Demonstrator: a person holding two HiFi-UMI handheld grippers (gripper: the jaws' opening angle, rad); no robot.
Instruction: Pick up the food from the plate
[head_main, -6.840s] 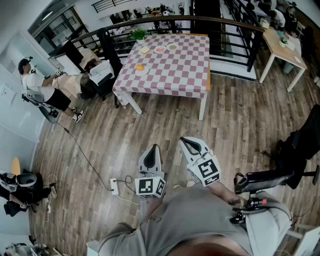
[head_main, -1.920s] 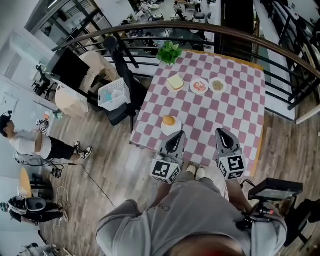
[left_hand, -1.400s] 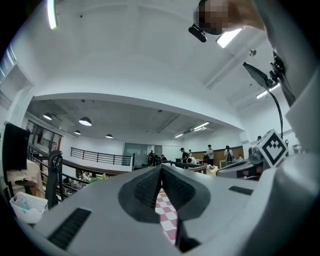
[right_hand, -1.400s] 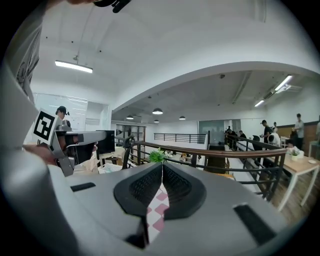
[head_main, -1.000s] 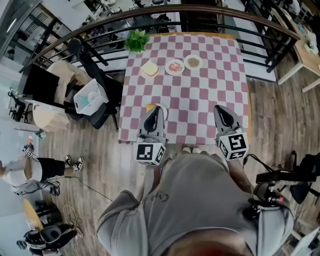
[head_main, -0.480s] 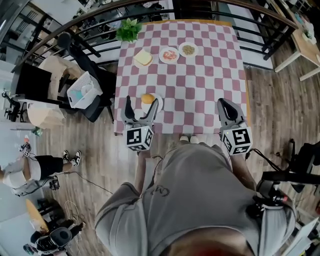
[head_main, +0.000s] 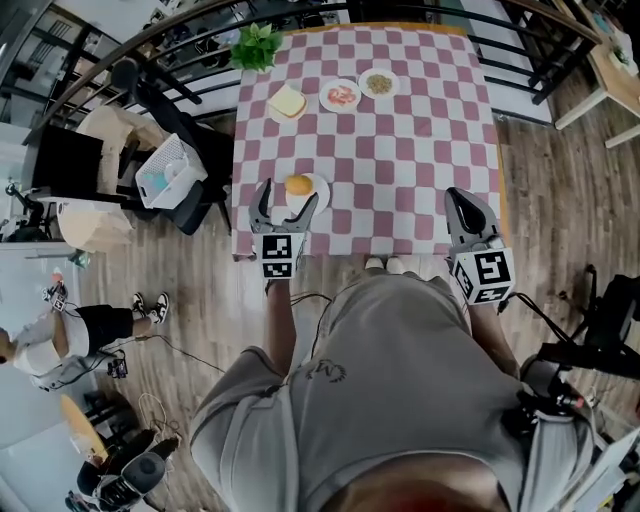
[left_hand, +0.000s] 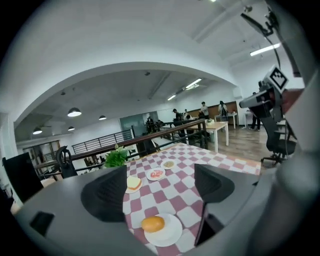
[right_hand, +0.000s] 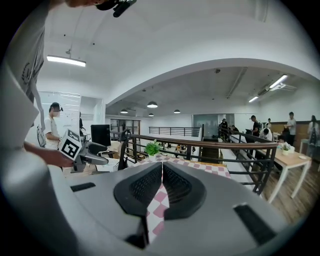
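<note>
Just beyond the wide, just-opened, empty fingers of the left gripper (head_main: 289, 195) sits the bun (head_main: 298, 184) on its plate (left_hand: 172, 232); the right gripper (right_hand: 162, 185) is closed.

Wood-plank floor (head_main: 560, 200), black railing (right_hand: 208, 144), checked table (head_main: 400, 150), perhaps an office chair (head_main: 190, 215)

The left gripper (head_main: 288, 197) reaches forward, tipped slightly downward; its jaws have just been opening and stand wide, nothing between them. The right gripper (head_main: 463, 200) points ahead, jaws pressed together.
</note>
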